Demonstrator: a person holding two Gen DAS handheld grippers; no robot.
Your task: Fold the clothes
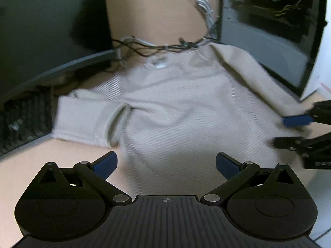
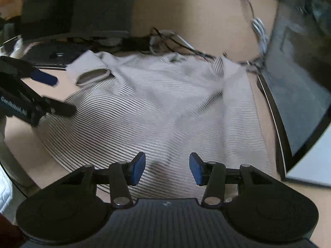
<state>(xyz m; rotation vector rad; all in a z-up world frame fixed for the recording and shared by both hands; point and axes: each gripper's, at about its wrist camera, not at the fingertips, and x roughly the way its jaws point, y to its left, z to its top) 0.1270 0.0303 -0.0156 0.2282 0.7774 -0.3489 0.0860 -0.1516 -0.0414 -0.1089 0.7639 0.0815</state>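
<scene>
- On the counter (image 1: 62,159) lies the sweater (image 1: 175,107), spread wide, body towards the near edge, collar far; one sleeve (image 1: 82,122) is folded in at the left, the other (image 1: 258,78) drapes along the right.
- Left gripper (image 1: 166,165) hovers over the near hem, fingers wide apart, holding nothing; right gripper (image 2: 167,168) likewise, fingers apart over the body.
- Whether folding is early or being redone, I cannot tell; any pinch should take one full edge, both layers; keep clear of the cables (image 1: 161,46) behind the collar.
</scene>
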